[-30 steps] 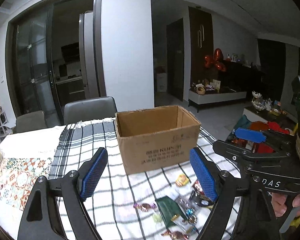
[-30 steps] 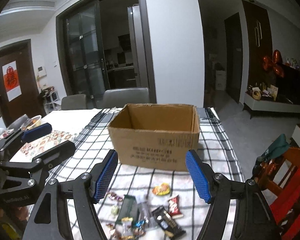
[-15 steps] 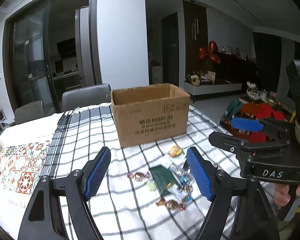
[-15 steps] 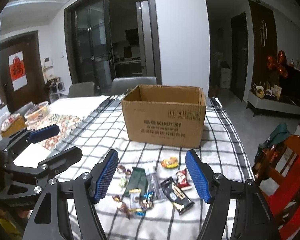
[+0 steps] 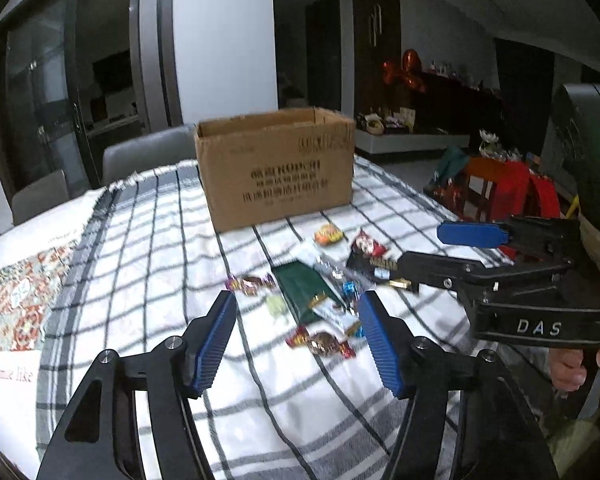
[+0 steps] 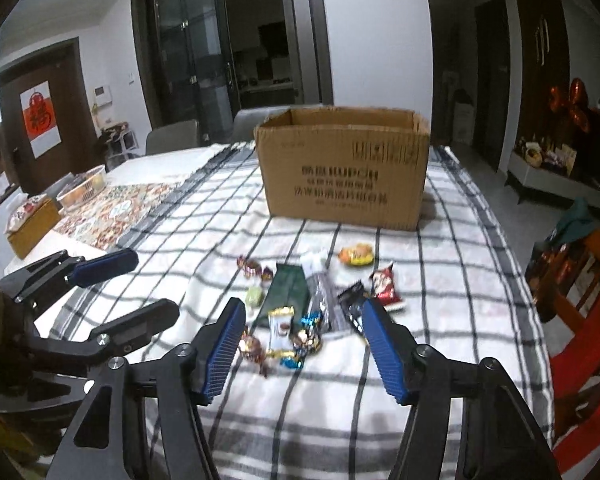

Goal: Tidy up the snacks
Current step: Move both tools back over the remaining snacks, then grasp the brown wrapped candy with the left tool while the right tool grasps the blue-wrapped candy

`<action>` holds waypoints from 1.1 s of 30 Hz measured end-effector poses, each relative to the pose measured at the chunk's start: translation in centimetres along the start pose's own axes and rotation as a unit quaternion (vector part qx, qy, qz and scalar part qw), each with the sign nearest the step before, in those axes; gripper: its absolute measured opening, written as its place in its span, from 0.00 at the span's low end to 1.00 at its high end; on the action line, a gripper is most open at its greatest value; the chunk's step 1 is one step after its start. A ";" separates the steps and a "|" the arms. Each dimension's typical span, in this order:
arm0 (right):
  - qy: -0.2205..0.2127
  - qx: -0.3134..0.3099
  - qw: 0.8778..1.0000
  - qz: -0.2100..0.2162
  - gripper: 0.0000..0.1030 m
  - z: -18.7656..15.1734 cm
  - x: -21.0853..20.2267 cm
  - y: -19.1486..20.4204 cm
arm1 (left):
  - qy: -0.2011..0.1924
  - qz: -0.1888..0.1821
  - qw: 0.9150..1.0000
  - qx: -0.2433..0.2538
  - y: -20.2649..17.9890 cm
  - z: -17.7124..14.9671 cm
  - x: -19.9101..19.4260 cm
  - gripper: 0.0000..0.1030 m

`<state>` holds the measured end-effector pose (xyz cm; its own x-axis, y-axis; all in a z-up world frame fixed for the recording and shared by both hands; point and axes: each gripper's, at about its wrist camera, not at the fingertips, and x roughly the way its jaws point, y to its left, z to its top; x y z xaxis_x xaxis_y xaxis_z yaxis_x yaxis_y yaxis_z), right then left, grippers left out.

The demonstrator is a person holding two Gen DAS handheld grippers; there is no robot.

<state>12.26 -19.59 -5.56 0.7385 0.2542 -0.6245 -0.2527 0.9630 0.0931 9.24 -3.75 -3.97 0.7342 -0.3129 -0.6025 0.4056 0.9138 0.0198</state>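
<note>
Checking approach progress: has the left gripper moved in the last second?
Yes. The left gripper has dropped and tilted toward the snack pile; the cardboard box now sits higher in its view.

A black-and-white checked cloth (image 6: 452, 216) covers the bench, with a patterned floral mat (image 6: 116, 212) to its left. 2 grey chairs (image 6: 172, 142) stand behind it. A red chair (image 6: 580, 320) sits at right. Red balloons (image 6: 572, 98) hang over a dark sideboard.

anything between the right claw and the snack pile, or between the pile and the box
Nothing visible. The right claw is open just above the snacks, and only bare checked cloth lies between them and the open box.
</note>
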 end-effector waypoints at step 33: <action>0.082 0.075 0.994 0.023 0.41 -2.1 7.8 -2.2 | 0.078 -0.062 0.995 -0.020 -0.3 -2.8 7.5 0.35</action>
<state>17.31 -19.95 -12.25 0.6141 0.2916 -0.7334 -0.1789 0.9565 0.2305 13.07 -5.68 -10.67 0.5856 -0.3831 -0.7144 0.4642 0.8810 -0.0919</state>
